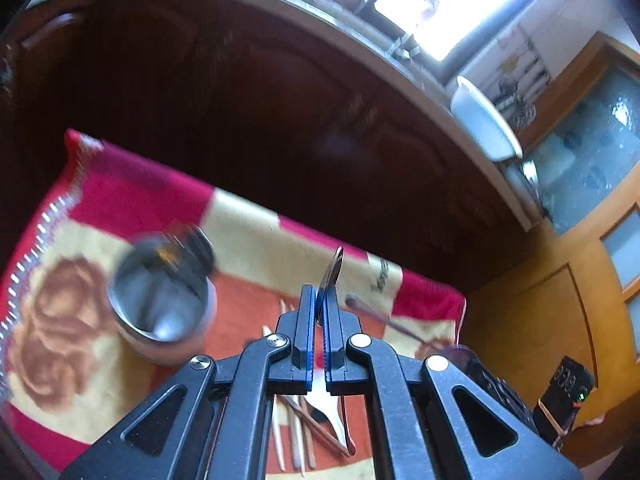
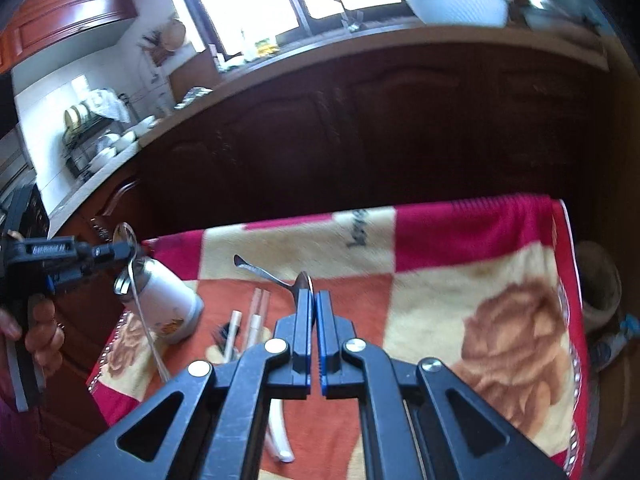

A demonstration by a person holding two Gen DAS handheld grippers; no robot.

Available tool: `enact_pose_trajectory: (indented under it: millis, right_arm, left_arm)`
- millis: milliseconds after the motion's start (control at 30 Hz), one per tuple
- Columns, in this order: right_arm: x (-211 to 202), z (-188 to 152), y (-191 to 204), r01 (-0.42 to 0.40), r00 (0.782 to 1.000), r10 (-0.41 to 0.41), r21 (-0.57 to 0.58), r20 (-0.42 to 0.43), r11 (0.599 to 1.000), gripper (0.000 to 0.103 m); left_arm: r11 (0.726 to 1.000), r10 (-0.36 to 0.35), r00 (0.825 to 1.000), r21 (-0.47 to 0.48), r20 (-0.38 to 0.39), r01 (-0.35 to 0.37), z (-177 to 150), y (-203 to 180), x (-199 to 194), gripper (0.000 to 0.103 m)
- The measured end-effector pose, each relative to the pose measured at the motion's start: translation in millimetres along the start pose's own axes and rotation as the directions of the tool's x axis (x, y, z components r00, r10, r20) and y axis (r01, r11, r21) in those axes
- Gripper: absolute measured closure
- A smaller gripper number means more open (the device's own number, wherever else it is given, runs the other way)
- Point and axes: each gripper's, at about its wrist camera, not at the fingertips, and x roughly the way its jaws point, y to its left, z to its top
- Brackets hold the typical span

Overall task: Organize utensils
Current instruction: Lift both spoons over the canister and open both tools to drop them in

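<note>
Blanket backdrop; only right view shows left claw gripping spoon.

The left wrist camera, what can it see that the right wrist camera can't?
Only the left wrist view shows inside the metal cup, which already holds utensils, and an orange wooden door.

Only the right wrist view shows a dish rack on the counter, the person's hand holding the left gripper, and a long spoon clamped in it.

Both show the red and cream blanket with loose utensils lying on it, the white bowl on the counter, and the bright window.
</note>
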Motion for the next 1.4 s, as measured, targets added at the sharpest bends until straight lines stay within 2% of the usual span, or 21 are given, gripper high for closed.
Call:
enact_pose_trajectory:
  millis: [100,233,400,500,600,733,867,1000,1100,1200,1400]
  right_arm:
    - [-3,13,26,-0.03,1.0,0.03,-0.054,0.001,0.998,0.101]
    - [1,28,60,-0.066,0.998,0.064,-0.124,-0.018,0.99,0.101]
    - [9,44,105,-0.105,0.994,0.096,-0.213,-0.051,0.971,0.101]
    - [20,48,134,-0.107,0.992,0.082,-0.293,-0.098,0.95,0.101]
    - [36,51,162,-0.106,0.987,0.053,-0.376,-0.149,0.92,0.101]
    - [58,59,194,-0.115,0.976,0.013,-0.468,-0.216,0.876,0.101]
    - [77,63,222,-0.106,0.964,-0.057,-0.572,-0.259,0.813,0.101]
    - [100,65,250,-0.125,0.944,-0.115,-0.66,-0.308,0.741,0.101]
    - [116,61,264,-0.142,0.933,-0.138,-0.692,-0.333,0.708,0.102]
    - [131,58,270,-0.161,0.924,-0.133,-0.683,-0.358,0.713,0.102]
    - [154,40,278,-0.202,0.905,-0.118,-0.658,-0.409,0.726,0.102]
  left_arm:
    - [0.999,0.032,0.997,-0.014,0.07,-0.032,24,13,-24,0.073]
    - [0.995,0.098,0.983,-0.023,0.158,-0.096,51,32,-47,0.073]
    - [0.979,0.204,0.948,-0.022,0.246,-0.205,65,60,-62,0.073]
    - [0.967,0.252,0.926,-0.029,0.282,-0.255,65,71,-60,0.073]
    - [0.957,0.28,0.911,-0.017,0.302,-0.289,63,75,-54,0.073]
    - [0.937,0.323,0.879,0.015,0.35,-0.35,59,75,-46,0.069]
    - [0.925,0.339,0.865,0.035,0.37,-0.378,60,77,-41,0.069]
    - [0.918,0.346,0.866,0.06,0.361,-0.392,57,81,-31,0.069]
    - [0.919,0.347,0.873,0.062,0.342,-0.39,53,87,-23,0.068]
    - [0.917,0.353,0.876,0.063,0.328,-0.393,48,93,-17,0.068]
    - [0.928,0.343,0.897,0.045,0.278,-0.369,40,105,-4,0.068]
